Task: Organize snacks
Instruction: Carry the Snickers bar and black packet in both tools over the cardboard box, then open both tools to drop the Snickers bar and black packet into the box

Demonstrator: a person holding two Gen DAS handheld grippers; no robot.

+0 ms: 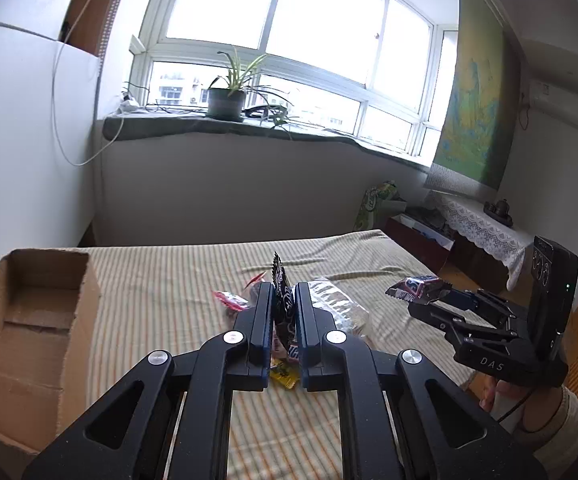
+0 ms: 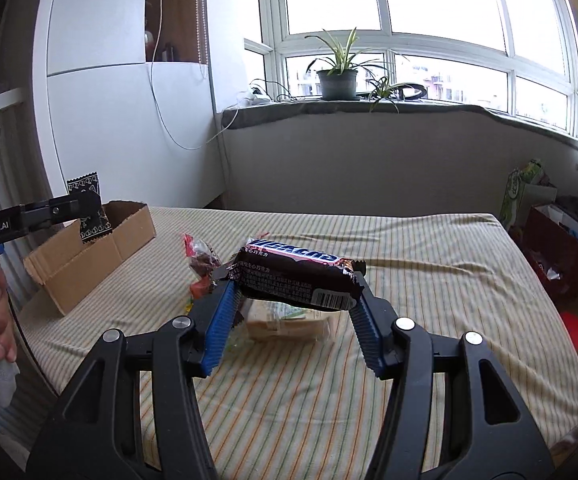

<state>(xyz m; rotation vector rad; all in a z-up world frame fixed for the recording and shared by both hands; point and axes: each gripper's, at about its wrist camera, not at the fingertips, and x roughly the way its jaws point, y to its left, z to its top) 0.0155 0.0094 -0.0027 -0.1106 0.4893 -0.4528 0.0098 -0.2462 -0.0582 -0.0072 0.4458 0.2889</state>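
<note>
My left gripper (image 1: 283,292) is shut on a small black snack packet (image 1: 283,300), held upright above the striped bed; the packet also shows in the right wrist view (image 2: 89,208), near the open cardboard box (image 2: 89,256). My right gripper (image 2: 295,276) is shut on a dark brown Snickers bar (image 2: 297,274), gripped by its two ends and lifted above the bed; the bar also shows in the left wrist view (image 1: 417,286). The box (image 1: 29,320) lies at the bed's left. Loose snacks remain on the bed: a red-wrapped packet (image 2: 201,254), a clear-wrapped cracker pack (image 2: 289,320).
The bed (image 2: 409,280) has a striped sheet and ends at a wall under a window sill with a potted plant (image 2: 337,76). Bags and boxes (image 2: 549,240) stand on the floor to the right. A white wardrobe (image 2: 109,120) stands behind the box.
</note>
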